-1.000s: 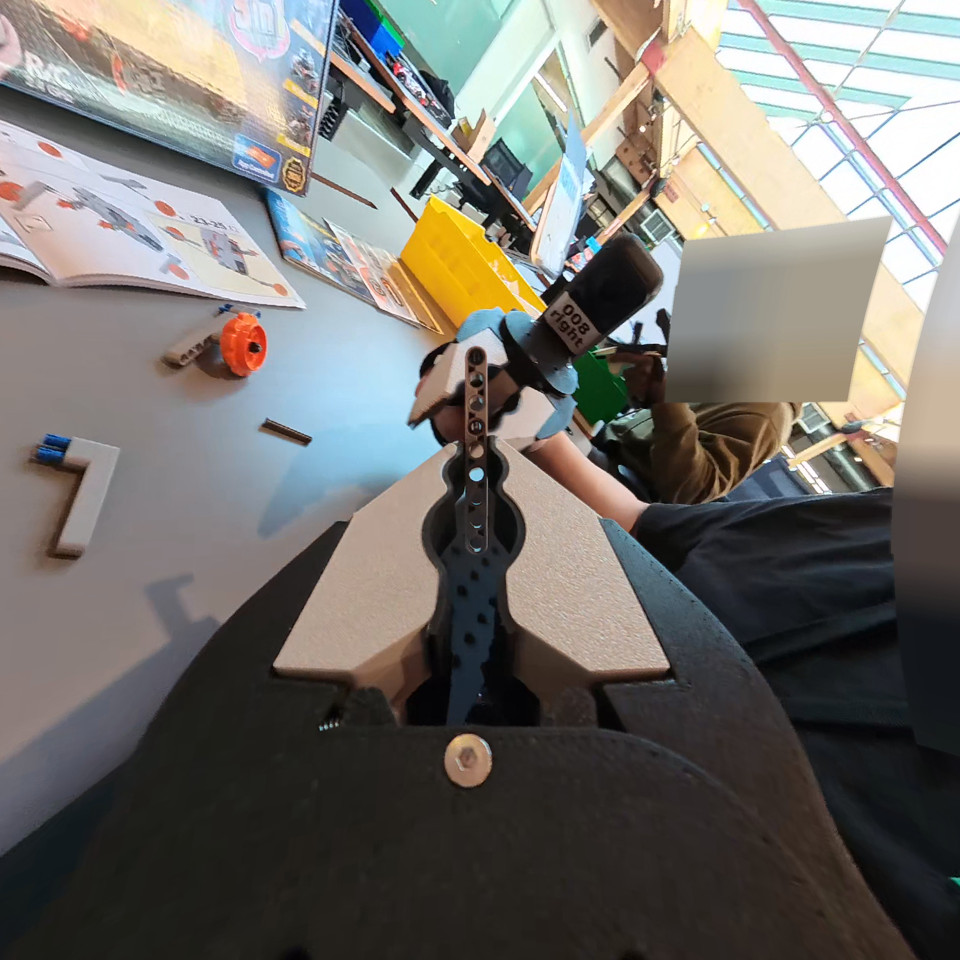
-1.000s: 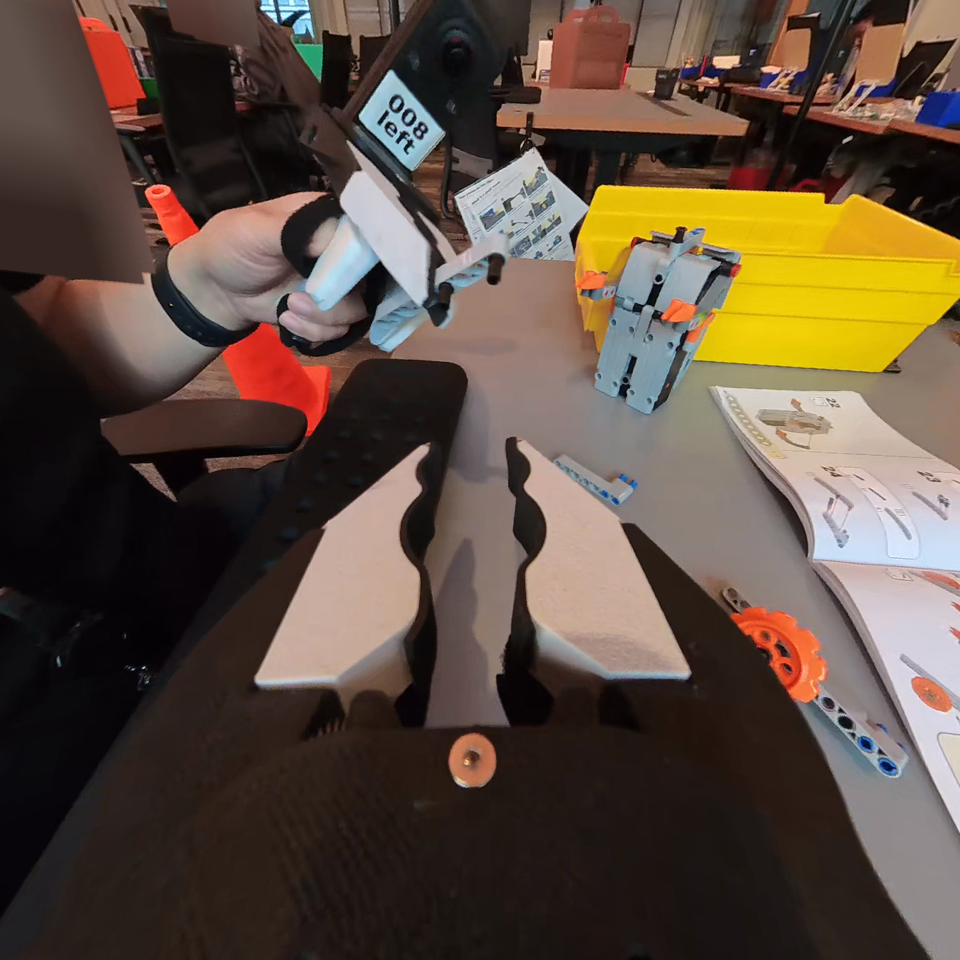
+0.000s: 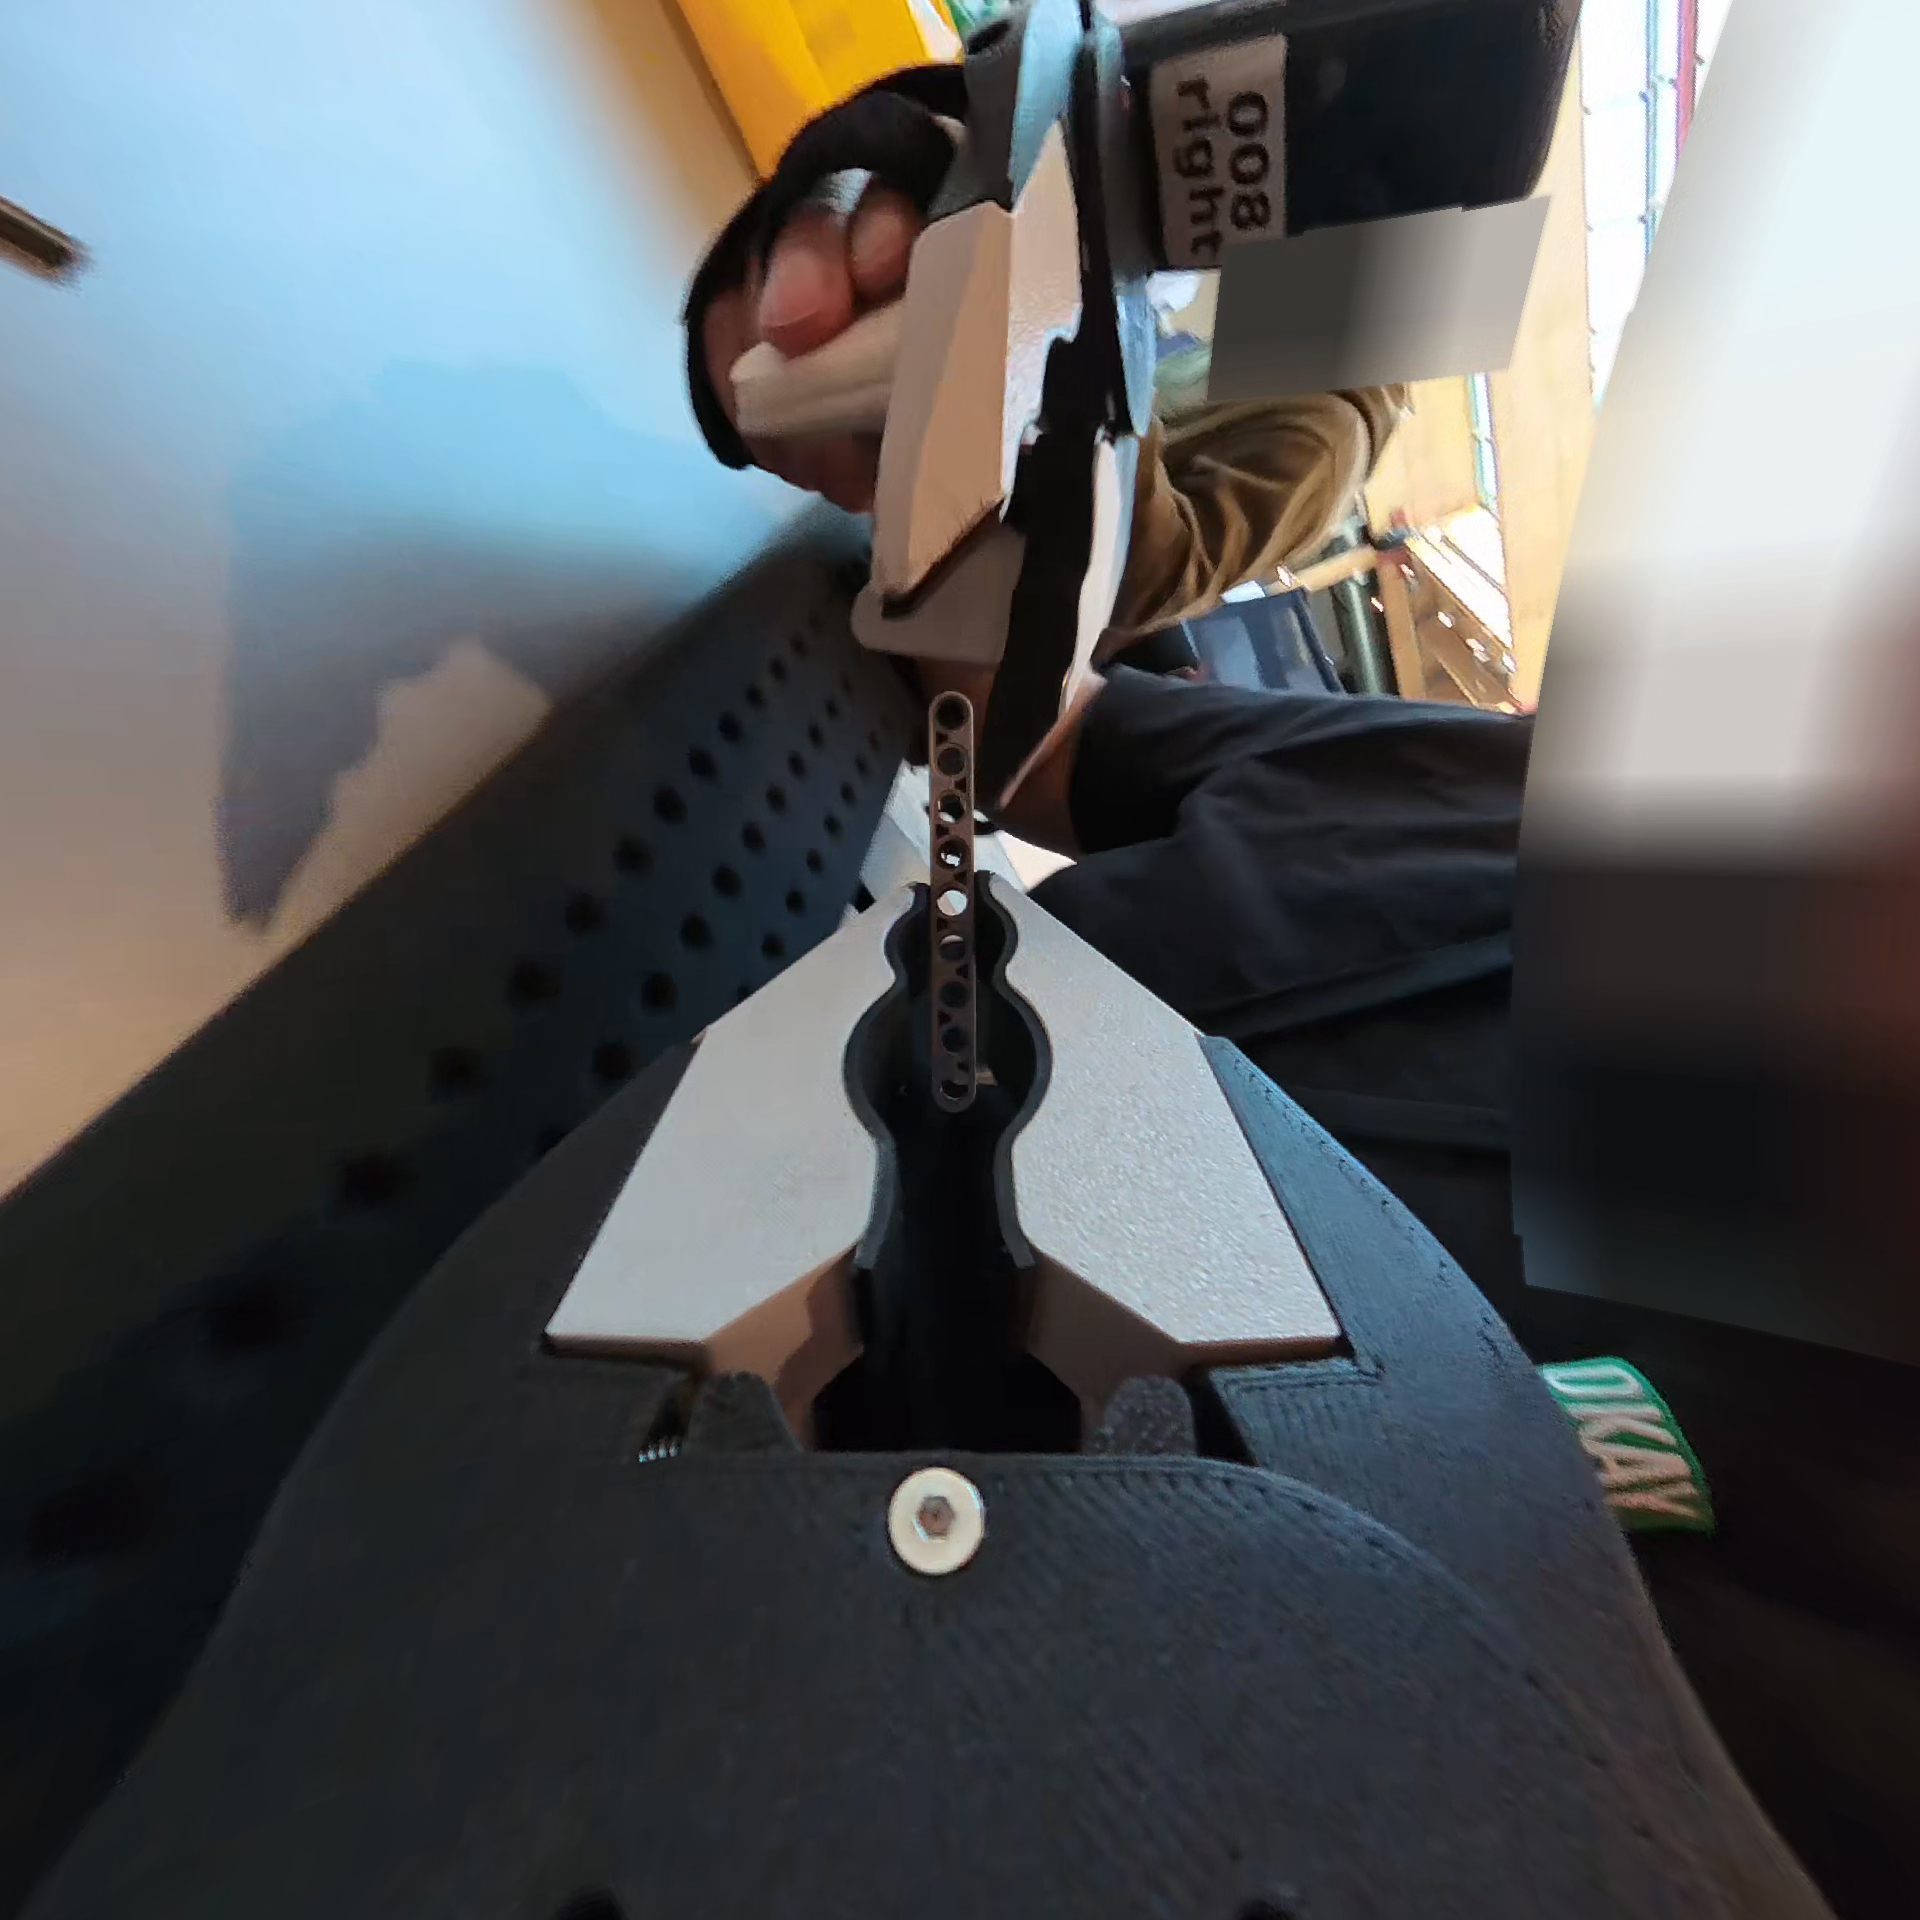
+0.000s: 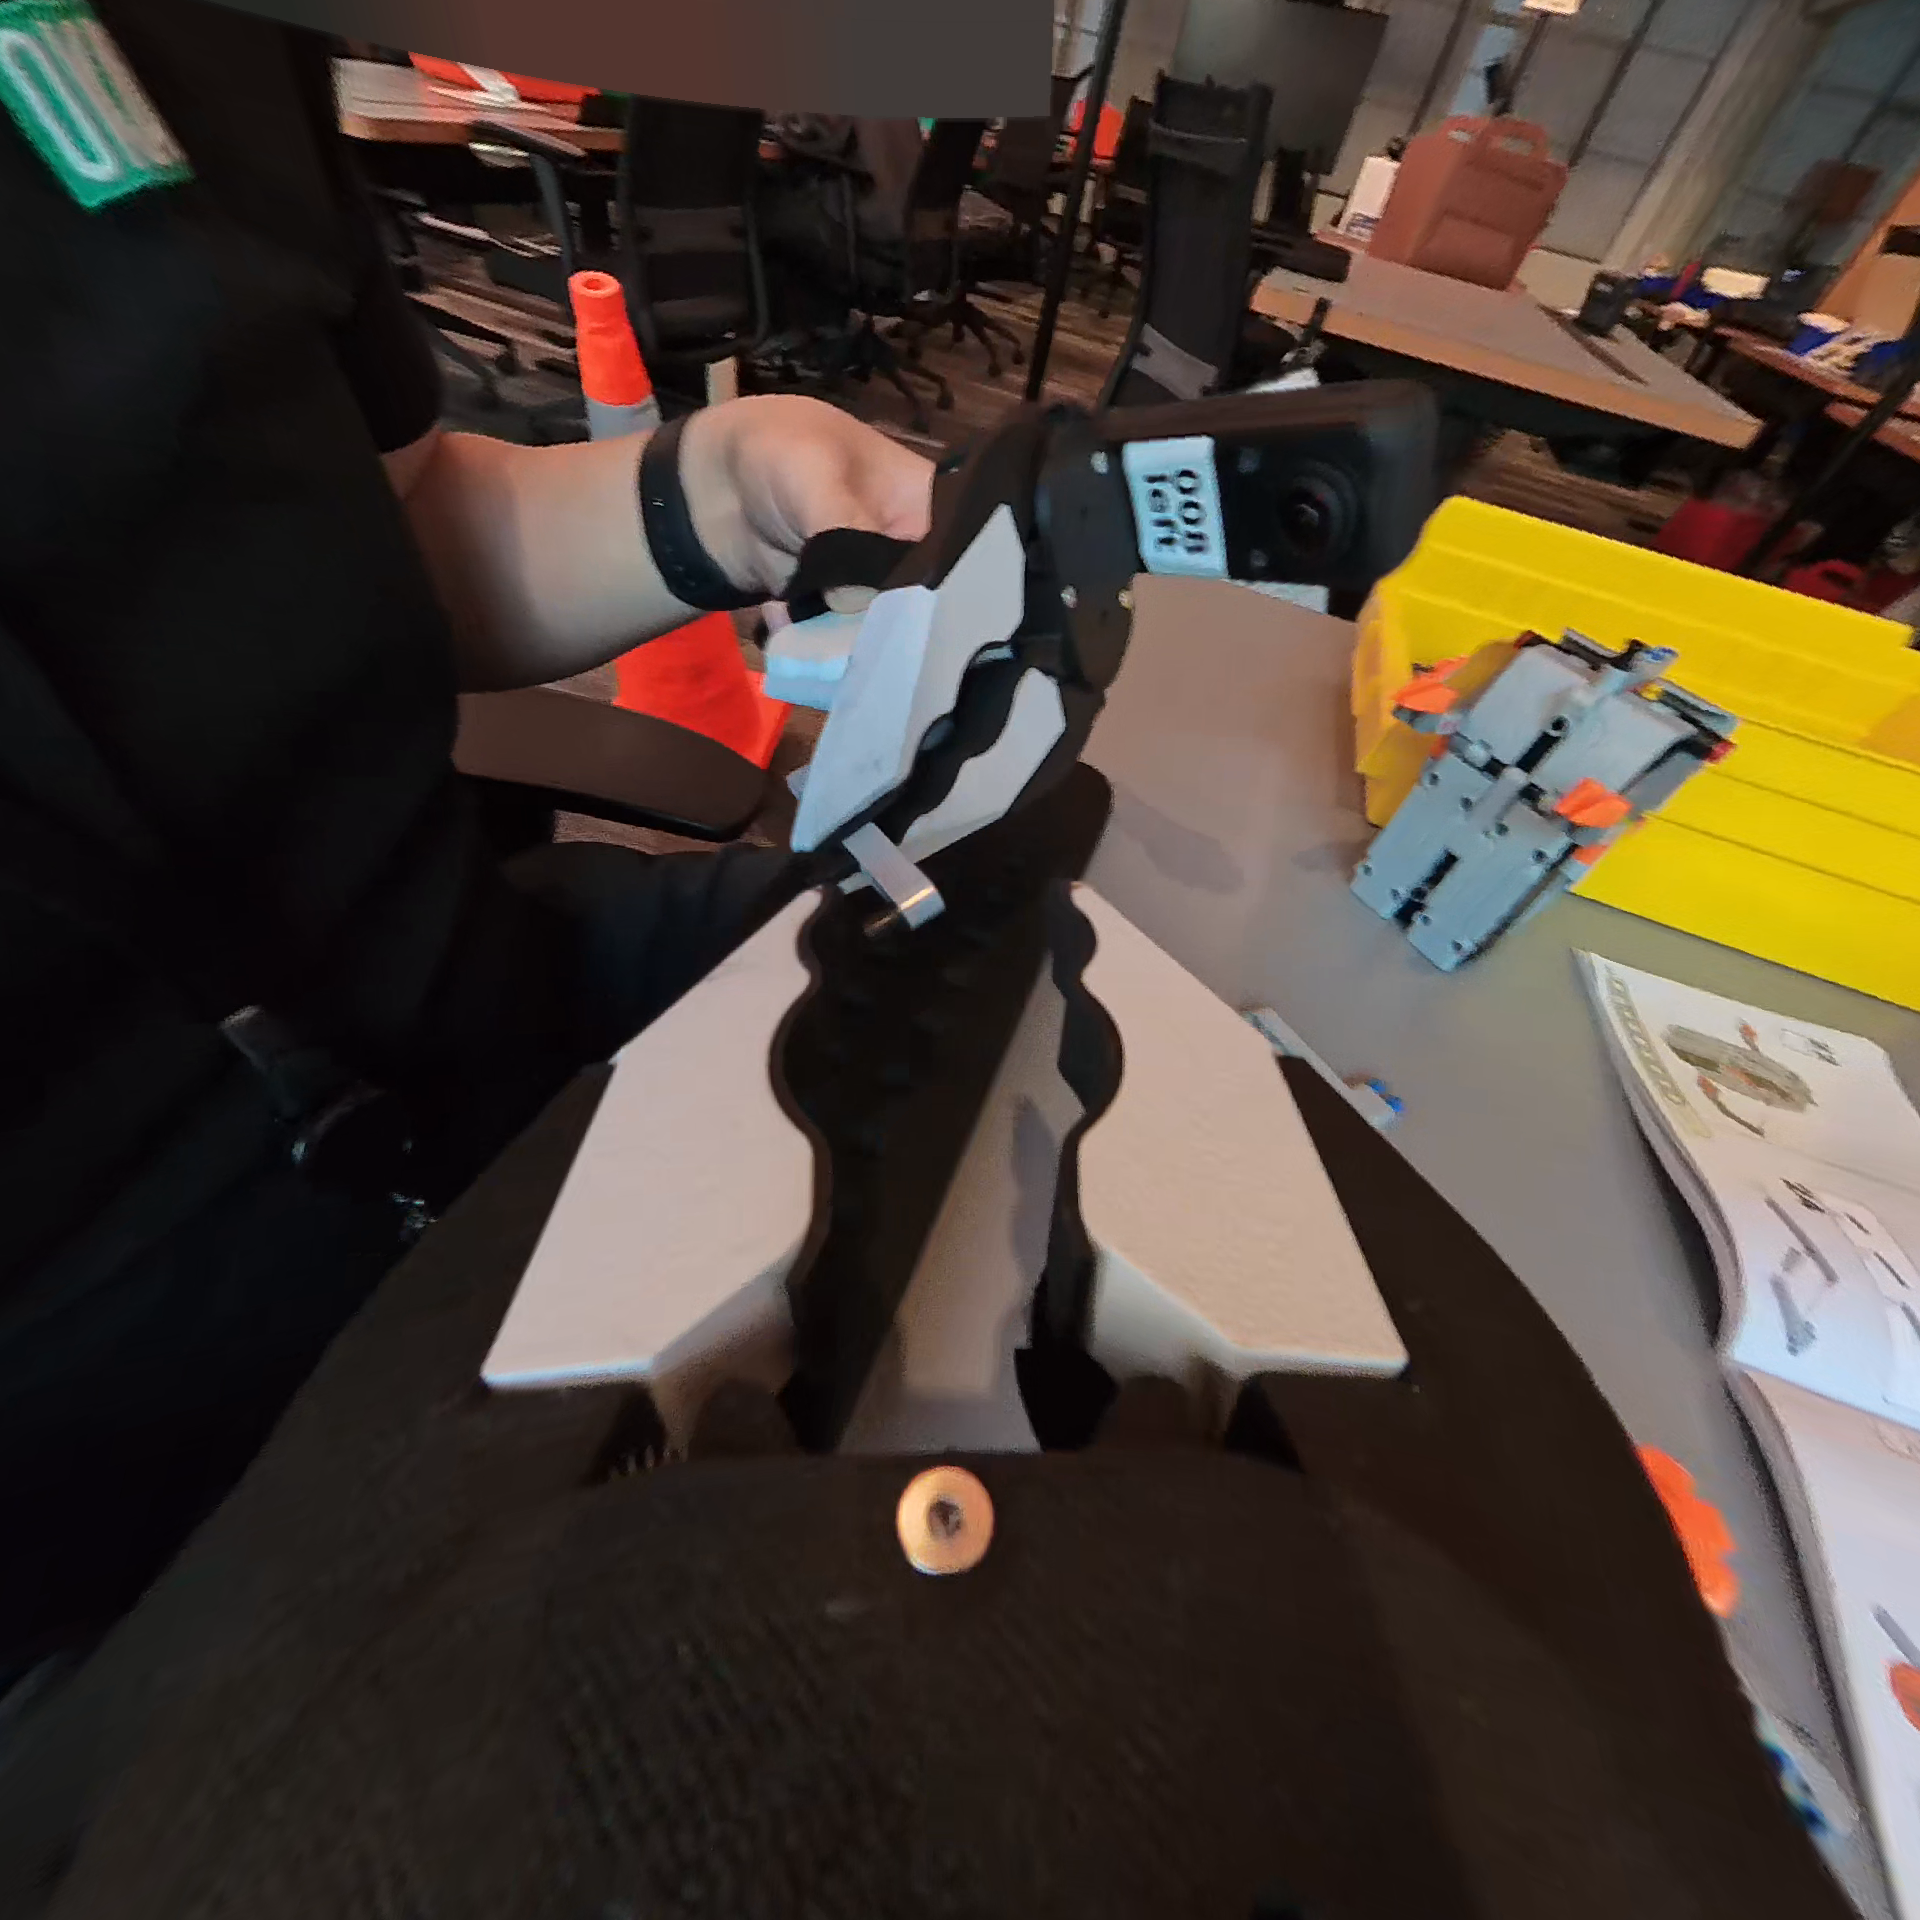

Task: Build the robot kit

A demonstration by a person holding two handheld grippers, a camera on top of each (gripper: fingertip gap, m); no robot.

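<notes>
In the centre of the left wrist view, the left gripper (image 3: 951, 899) is closed on a thin dark grey plastic beam with a row of round holes (image 3: 951, 831), which sticks out past its fingertips towards the right gripper (image 3: 1023, 665) just above. In the right wrist view the right gripper (image 4: 940, 925) has its jaws apart and holds nothing, and the beam's end (image 4: 902, 883) is between its fingertips. At the right of this frame, a grey and orange brick model (image 4: 1527, 800) stands on the grey table (image 4: 1507, 1039), against a yellow plastic bin (image 4: 1704, 727).
</notes>
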